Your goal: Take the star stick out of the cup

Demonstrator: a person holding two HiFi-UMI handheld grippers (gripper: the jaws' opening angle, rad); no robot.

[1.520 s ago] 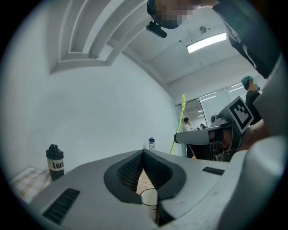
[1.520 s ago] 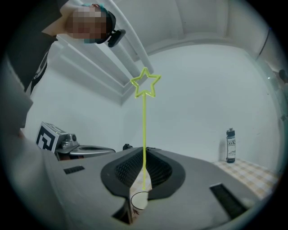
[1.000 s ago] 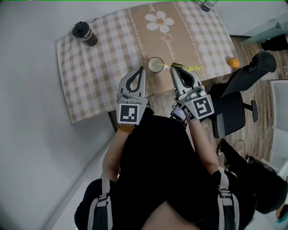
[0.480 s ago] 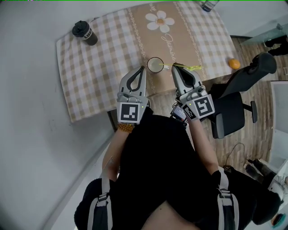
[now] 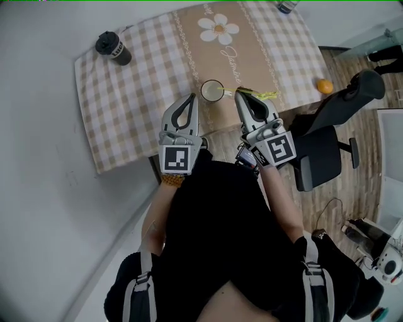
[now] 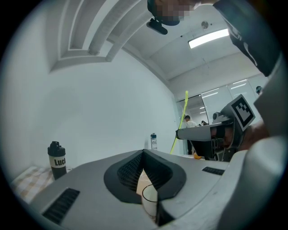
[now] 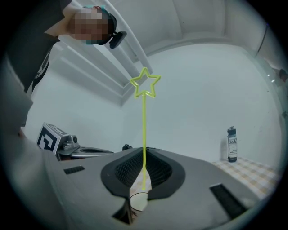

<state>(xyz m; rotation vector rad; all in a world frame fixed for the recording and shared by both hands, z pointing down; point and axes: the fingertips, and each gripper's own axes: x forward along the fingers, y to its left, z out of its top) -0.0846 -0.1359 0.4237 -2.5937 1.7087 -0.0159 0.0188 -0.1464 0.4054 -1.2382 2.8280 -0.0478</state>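
A pale cup (image 5: pixel 213 91) stands near the front edge of the checked tablecloth (image 5: pixel 126 94). My right gripper (image 5: pixel 238 95) sits just right of the cup, shut on the yellow-green star stick (image 5: pixel 263 94). In the right gripper view the star stick (image 7: pixel 144 130) rises straight up from the closed jaws to its star. The cup (image 7: pixel 138 201) shows beyond the jaw tips. I cannot tell if the stick's lower end is still inside the cup. My left gripper (image 5: pixel 192 97) is shut on nothing, just left of the cup (image 6: pixel 150 201).
A black tumbler (image 5: pixel 113 48) stands at the cloth's far left corner and a bottle (image 5: pixel 286 5) at the far right. An orange (image 5: pixel 324 85) lies at the table's right edge. An office chair (image 5: pixel 334 132) stands right of the table.
The whole scene has slid slightly up and left in the head view. Both grippers keep their places beside the cup, the right one still holding the stick.
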